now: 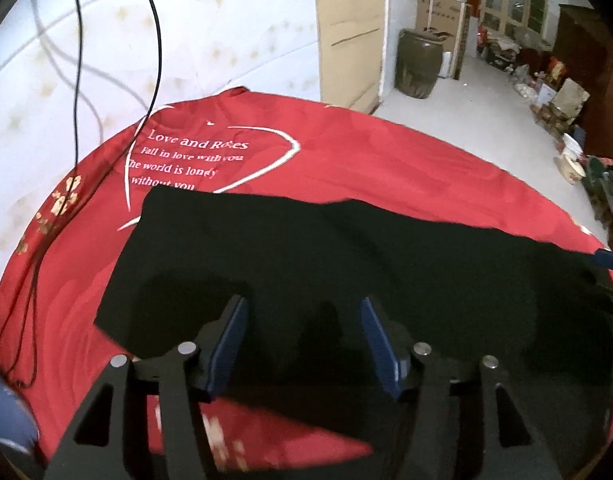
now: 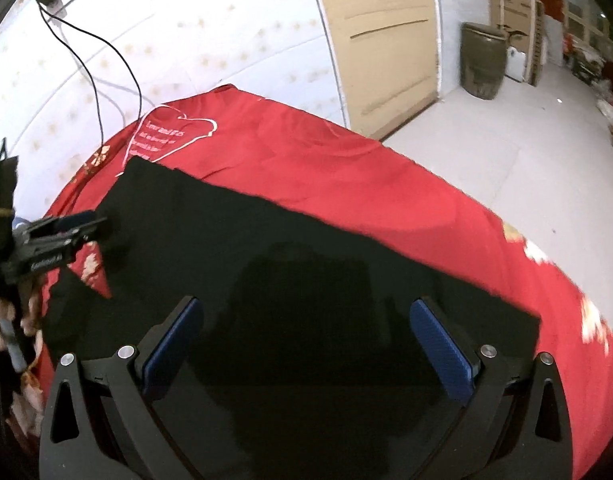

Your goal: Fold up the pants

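The left claw [image 1: 302, 304] hovers with its blue-padded fingers [image 1: 226, 344] spread apart and nothing between them, low over the near edge of a pair of black pants [image 1: 326, 248] laid out on a bed covered with a red bedspread [image 1: 366, 156]. The right claw [image 2: 306, 308] is likewise wide open and empty, poised above the same dark cloth. The pants lie as one long flat band across the spread, and by the look of it the legs may already be laid one over the other, though the black fabric shows no seams or layers clearly enough to be sure; the crosswise folds that would shorten the band appear not yet done, so the task seems to be at an early-to-middle stage with most of the folding left. The left wrist view shows the left end of the garment, squared off beside the white heart and "Love and Roses" lettering [image 1: 198, 144] on the spread, and two black cables [image 1: 78, 80] hanging against the wallpaper. The right wrist view alone shows the right end of the pants [image 2: 506, 312] near the bed's edge, the tiled floor [image 2: 506, 152] beyond, and the left claw seen side-on at the frame's left margin [image 2: 90, 222], its fingers over the cloth.
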Motion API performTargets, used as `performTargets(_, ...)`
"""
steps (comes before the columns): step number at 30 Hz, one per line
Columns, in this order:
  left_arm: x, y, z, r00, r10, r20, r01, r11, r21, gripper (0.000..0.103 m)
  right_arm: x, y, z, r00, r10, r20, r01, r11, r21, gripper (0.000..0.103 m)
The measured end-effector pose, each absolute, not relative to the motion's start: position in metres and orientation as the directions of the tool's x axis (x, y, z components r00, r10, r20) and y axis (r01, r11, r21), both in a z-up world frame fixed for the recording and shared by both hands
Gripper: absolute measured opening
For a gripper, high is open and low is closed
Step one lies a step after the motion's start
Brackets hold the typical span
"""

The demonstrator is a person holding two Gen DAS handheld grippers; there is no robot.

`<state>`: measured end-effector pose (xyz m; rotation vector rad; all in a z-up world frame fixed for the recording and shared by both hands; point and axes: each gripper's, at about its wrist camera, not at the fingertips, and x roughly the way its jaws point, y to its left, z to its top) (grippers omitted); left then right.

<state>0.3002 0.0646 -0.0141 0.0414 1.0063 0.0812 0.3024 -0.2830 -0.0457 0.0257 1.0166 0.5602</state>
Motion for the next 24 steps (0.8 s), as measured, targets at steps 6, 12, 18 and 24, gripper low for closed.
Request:
performTargets(6,0.333,0.06,-0.034,0.515,0.113,-0.85,-0.056,0.994,0.099,0.062,0.339,-0.275,-0.077,0.344,0.444,-0.827,-0.469,0.844,0.259,0.103)
performTargets(12,0.341,0.045,-0.042,0.536,0.156,-0.83,-0.039,0.986,0.16,0.064,0.349,-0.266,-0.09,0.313,0.428,-0.848,-0.515,0.827,0.227,0.093)
performTargets(18,0.34,0.03,-0.041,0.531,0.132,-0.837,0.001,0.988,0.156,0.02,0.349,-0.26,-0.084,0.265,0.476,-0.839,-0.545,0.791,0.277,0.043)
performTargets(24,0.331,0.014,-0.034,0.543,0.162,-0.824,-0.005,0.982,0.19,0.002,0.339,-0.255,-0.068,0.307,0.432,-0.848,-0.552,0.807,0.211,0.01)
